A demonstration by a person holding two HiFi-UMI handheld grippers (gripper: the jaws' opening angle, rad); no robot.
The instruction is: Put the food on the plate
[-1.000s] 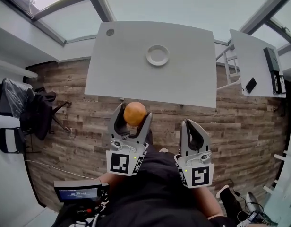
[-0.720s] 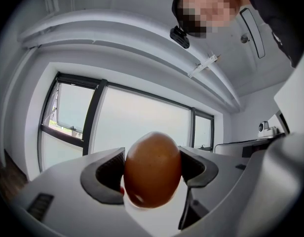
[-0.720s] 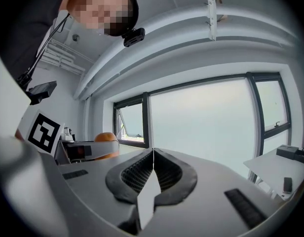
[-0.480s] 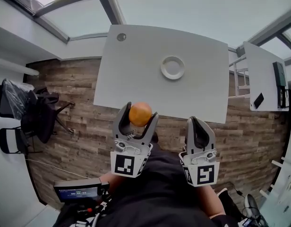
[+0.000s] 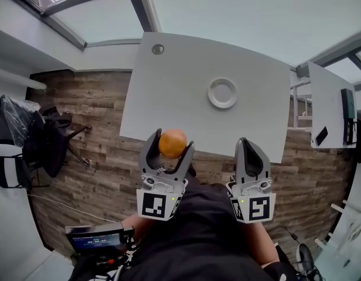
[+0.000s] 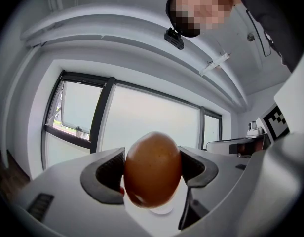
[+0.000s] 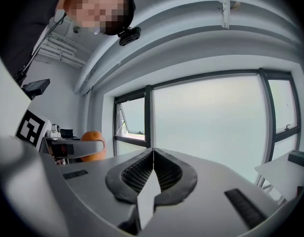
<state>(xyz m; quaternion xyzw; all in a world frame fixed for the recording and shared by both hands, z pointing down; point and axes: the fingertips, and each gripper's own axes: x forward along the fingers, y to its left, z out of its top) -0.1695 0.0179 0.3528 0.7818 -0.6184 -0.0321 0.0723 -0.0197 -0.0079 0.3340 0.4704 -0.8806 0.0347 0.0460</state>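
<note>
Food (image 5: 172, 143), orange and rounded, is sitting clamped between the jaws of the left gripper (image 5: 170, 140). This gripper is hovering at the near edge of the white table (image 5: 169, 92), above the wood floor (image 5: 98, 127). Right gripper (image 5: 249, 146) is hovering to its right, jaws pressed together with nothing between them. White plate (image 5: 222, 93) is sitting on the table, farther off and to the right of the food, well apart from both grippers.

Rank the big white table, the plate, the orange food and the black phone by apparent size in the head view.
1. Big white table.
2. Plate and orange food: about alike. The food is held up nearer the camera, so no ranking between them.
3. Black phone, smallest.
</note>
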